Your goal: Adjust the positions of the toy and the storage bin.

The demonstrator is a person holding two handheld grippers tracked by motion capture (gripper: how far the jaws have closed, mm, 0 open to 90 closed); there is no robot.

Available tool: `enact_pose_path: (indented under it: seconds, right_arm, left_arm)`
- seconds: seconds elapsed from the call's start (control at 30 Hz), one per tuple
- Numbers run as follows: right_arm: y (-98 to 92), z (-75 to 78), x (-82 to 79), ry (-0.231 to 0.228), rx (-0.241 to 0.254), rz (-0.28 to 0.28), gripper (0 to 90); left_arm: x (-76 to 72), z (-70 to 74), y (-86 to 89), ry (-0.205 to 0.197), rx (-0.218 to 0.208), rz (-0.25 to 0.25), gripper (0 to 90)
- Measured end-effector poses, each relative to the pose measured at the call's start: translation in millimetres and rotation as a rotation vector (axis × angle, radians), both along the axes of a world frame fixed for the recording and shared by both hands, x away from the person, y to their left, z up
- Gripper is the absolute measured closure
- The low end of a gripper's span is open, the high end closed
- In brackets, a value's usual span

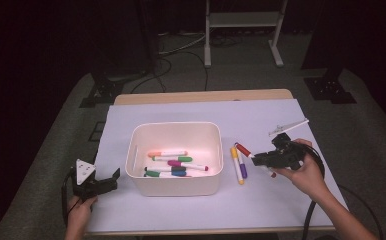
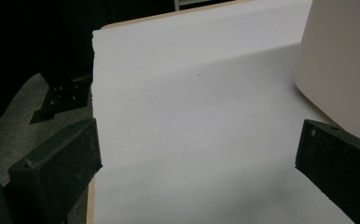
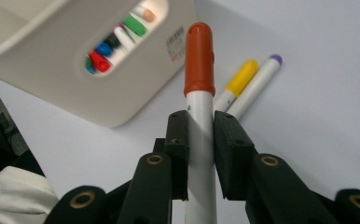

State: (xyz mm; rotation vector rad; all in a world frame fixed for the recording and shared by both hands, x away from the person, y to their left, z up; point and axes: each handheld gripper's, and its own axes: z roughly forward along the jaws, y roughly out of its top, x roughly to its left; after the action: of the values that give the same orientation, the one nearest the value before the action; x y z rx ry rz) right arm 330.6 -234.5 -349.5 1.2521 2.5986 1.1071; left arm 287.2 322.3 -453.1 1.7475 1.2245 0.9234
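- R gripper (image 3: 200, 140): jaws clamped on the red-capped marker (image 3: 199, 70), pads on the white barrel just below the cap. Marker is off the sheet, near the right edge of the desk (image 1: 201, 96), cap aimed at the bin (image 1: 174, 186).
- L gripper (image 2: 197, 154): jaws wide open, nothing between them, parked at the front-left corner of the white sheet (image 2: 192, 116), just beside the bin's left wall.
- Handling, my call: marker's light, stiff plastic, smooth round barrel, so it can roll or slip in the pads. Grip mid-barrel, not the cap; a cap could pop off. Not fragile, a drop into the bin should be fine.
- Count: 1 marker in my R jaws.
- 2 loose on the sheet just right of the bin: yellow-capped marker (image 1: 237, 165), purple-capped marker (image 1: 242, 167), lying side by side and touching.
- In the bin: approx 5–6 markers (orange, green, magenta, red, blue caps); they overlap, exact no. hard to tell.
- 1 bin, mid-desk.
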Motion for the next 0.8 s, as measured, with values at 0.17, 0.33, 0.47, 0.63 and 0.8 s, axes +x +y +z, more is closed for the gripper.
enact_pose_path:
  seconds: [0.17, 0.33, 0.47, 0.63, 0.8]
  right_arm:
    - [9.1, 20.5, 0.0, -0.019, 0.008, 0.029, 75.7]
    - [19.5, 39.0, 0.9, -0.036, 0.023, 0.055, 75.7]
    - [31.7, 52.8, 2.7, -0.043, 0.025, 0.086, 75.7]
    - [49.7, 66.1, 5.1, -0.048, 0.031, 0.134, 75.6]
    - [70.5, 75.5, 6.3, -0.043, 0.044, 0.189, 75.6]
  left_arm:
    - [-0.1, 0.0, 0.1, -0.001, 0.000, 0.000, 0.0]
    - [-0.1, 0.0, 0.2, -0.001, -0.002, 0.000, 0.0]
    - [-0.2, 0.1, 0.3, 0.001, 0.000, -0.001, 0.0]
    - [-0.3, 0.3, 0.5, 0.002, 0.000, -0.001, 0.0]
    - [-0.2, 0.3, 0.7, 0.003, 0.001, -0.002, 0.0]
